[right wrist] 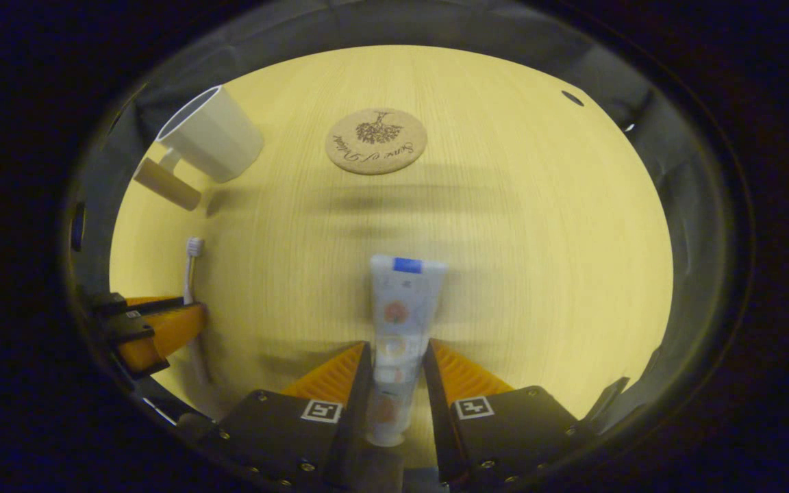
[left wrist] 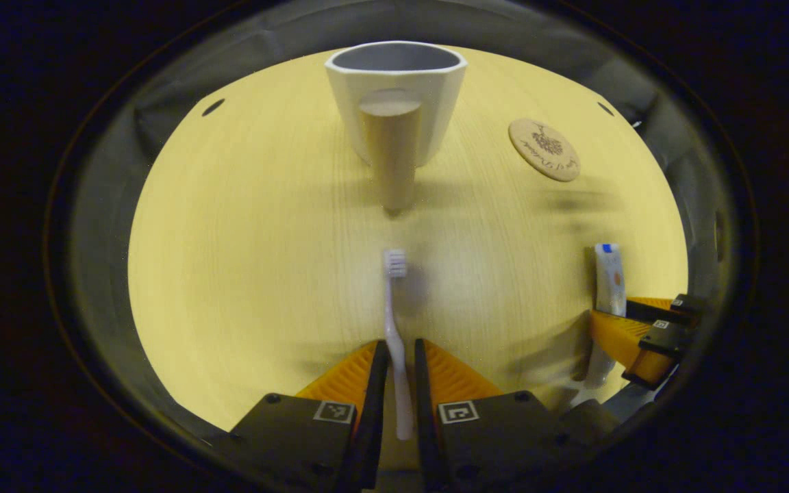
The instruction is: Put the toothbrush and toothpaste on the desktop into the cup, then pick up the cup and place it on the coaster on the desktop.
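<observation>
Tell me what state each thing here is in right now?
Toothbrush: between the left hand-held gripper's fingers, bristles forward.
Toothpaste: between the right hand-held gripper's fingers, cap end toward the camera.
Cup: upright on the table, looks empty.
Coaster: flat, nothing on it.

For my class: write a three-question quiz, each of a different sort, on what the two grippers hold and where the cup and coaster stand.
1. True or false: the left gripper is shut on the toothbrush.
2. The right gripper holds: A cup, B toothpaste, C coaster.
3. Fill in: the cup stands ___ on the table, apart from the coaster.

Key: 1 true; 2 B; 3 upright.
</observation>
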A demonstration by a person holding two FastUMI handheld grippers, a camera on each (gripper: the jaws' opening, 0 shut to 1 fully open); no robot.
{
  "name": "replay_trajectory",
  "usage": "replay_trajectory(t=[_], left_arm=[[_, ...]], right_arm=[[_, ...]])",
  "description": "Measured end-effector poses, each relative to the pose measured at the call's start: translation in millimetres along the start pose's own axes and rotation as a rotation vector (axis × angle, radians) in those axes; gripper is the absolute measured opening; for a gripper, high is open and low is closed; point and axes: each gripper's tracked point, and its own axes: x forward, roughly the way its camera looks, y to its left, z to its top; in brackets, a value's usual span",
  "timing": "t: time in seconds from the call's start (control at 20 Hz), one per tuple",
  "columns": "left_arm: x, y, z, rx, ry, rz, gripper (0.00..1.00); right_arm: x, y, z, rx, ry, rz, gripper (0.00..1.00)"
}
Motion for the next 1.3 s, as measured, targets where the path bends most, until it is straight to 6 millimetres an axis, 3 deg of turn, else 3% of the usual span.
replay_trajectory(t=[0.05,0.1,0.2,0.25,0.3,0.5,0.7,0.9,0.95,1.3], left_arm=[[0,1,-1,0.008,0.002,-0.002,0.32],[-2,0,1,-0.014,-0.01,-0.008,0.33],[-1,1,0,-0.005,-0.009,-0.007,0.26],[-2,0,-1,-0.003,-0.009,-0.011,0.17],[-2,1,1,-0.007,-0.018,-0.015,0.23],[-3,1,0,-0.002,-0.044,-0.041,0.11],[-7,1,1,-0.017,-0.092,-0.06,0.11],[-26,4,9,-0.015,-0.195,-0.06,0.15],[-32,5,11,-0.02,-0.218,-0.063,0.11],[-86,21,26,-0.054,-0.417,-0.071,0.1]], right_arm=[[-1,-7,2,0.013,-0.011,-0.024,0.45],[1,-4,1,0.028,-0.004,-0.016,0.34],[-1,-6,5,0.039,-0.019,-0.011,0.34],[-1,-3,2,0.043,-0.012,0.003,0.26],[-3,-4,3,0.04,-0.025,0.008,0.26],[0,0,4,0.043,-0.064,0.035,0.23],[-5,5,6,0.042,-0.107,0.08,0.23],[-21,15,13,0.065,-0.199,0.152,0.23],[-27,16,16,0.069,-0.227,0.163,0.23],[-69,34,39,0.047,-0.416,0.217,0.22]])
